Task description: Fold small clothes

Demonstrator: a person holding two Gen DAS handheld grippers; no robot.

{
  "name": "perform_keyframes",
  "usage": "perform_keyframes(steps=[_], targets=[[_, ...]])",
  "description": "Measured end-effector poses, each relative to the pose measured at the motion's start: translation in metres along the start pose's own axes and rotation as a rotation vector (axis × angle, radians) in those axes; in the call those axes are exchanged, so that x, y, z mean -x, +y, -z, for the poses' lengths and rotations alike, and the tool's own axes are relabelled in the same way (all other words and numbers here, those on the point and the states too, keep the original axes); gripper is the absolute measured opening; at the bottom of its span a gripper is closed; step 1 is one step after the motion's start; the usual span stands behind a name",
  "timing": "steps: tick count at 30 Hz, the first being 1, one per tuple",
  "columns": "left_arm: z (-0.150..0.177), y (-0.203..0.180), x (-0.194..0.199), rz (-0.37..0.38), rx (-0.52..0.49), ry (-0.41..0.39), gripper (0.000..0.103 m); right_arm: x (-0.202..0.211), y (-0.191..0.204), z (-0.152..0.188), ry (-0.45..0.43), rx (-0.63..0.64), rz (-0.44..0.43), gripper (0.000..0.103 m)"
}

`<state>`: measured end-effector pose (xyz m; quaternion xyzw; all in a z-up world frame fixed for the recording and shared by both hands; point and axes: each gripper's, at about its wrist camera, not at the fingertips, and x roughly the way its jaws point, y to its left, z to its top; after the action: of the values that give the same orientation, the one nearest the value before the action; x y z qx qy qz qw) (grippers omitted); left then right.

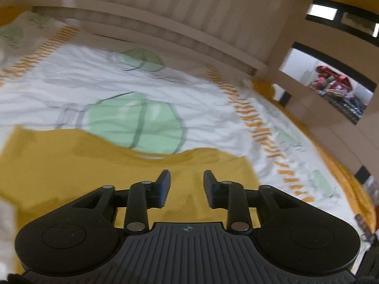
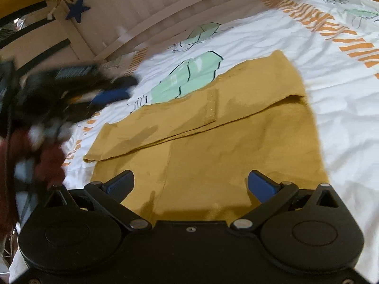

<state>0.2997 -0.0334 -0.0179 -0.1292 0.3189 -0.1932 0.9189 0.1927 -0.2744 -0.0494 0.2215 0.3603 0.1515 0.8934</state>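
Observation:
A mustard-yellow garment [image 2: 213, 142] lies flat on the white printed bedsheet [image 2: 319, 82], with its far part folded over itself into a layered band. It also shows in the left wrist view [image 1: 71, 165]. My right gripper [image 2: 190, 182] is wide open and empty, hovering over the garment's near edge. My left gripper [image 1: 187, 184] is open and empty, just above the yellow cloth. The left gripper also appears blurred in the right wrist view [image 2: 94, 87], at the far left beyond the garment.
A cream slatted bed rail [image 1: 165, 11] runs along the far side of the bed. A blue star [image 2: 77, 9] hangs on the rail. A shelf with red items [image 1: 331, 82] stands past the bed's right end.

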Motion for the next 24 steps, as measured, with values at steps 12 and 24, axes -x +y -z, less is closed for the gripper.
perform_keyframes(steps=[12, 24], targets=[[0.053, 0.1, 0.035, -0.288, 0.121, 0.06, 0.032, -0.045, 0.006, -0.045, -0.05, 0.05, 0.009, 0.079], [0.083, 0.1, 0.029, -0.301, 0.018, -0.054, 0.038, -0.102, 0.002, -0.062, 0.007, 0.05, 0.092, 0.073]])
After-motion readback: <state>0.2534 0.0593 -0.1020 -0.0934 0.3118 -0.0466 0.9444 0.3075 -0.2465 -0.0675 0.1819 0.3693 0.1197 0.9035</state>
